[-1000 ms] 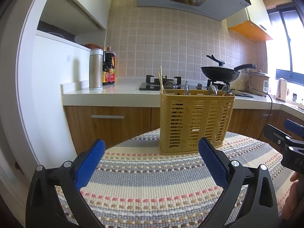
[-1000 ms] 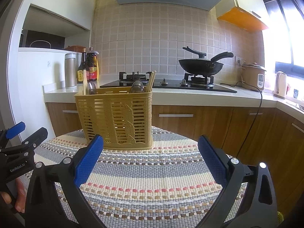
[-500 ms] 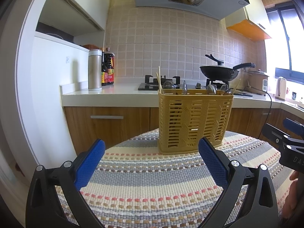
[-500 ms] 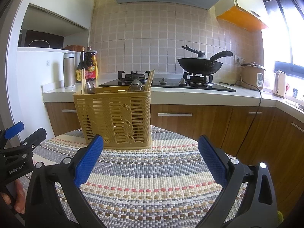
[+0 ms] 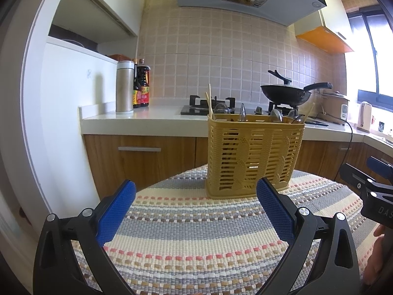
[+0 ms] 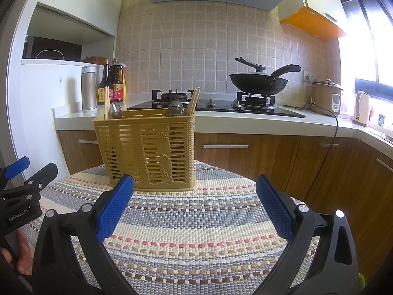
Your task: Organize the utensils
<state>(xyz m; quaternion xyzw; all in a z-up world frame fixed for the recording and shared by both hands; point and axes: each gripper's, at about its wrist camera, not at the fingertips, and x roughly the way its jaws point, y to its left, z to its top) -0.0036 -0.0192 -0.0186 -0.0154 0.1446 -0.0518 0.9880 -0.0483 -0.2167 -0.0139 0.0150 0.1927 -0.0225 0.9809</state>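
Observation:
A tan slatted plastic utensil basket [image 5: 254, 156] [image 6: 147, 150] stands upright at the far side of a round table under a striped woven cloth [image 5: 196, 228] [image 6: 196, 223]. Spoons [image 5: 222, 110] [image 6: 115, 111] and wooden chopsticks [image 5: 210, 102] [image 6: 194, 102] stick up from it. My left gripper [image 5: 195, 211] is open and empty, short of the basket. My right gripper [image 6: 195, 209] is also open and empty, with the basket ahead to its left. Each gripper shows at the edge of the other's view, held by a hand.
Behind the table runs a kitchen counter [image 5: 147, 116] with wooden cabinets, a gas hob, a black wok [image 6: 258, 82], a steel flask [image 5: 124, 87] and sauce bottles [image 6: 115, 83]. A rice cooker [image 6: 326, 97] and kettle stand at the right by the window. A white fridge stands left.
Both views have shifted slightly, so the basket sits a little higher and further off in frame. Both grippers stay open and empty.

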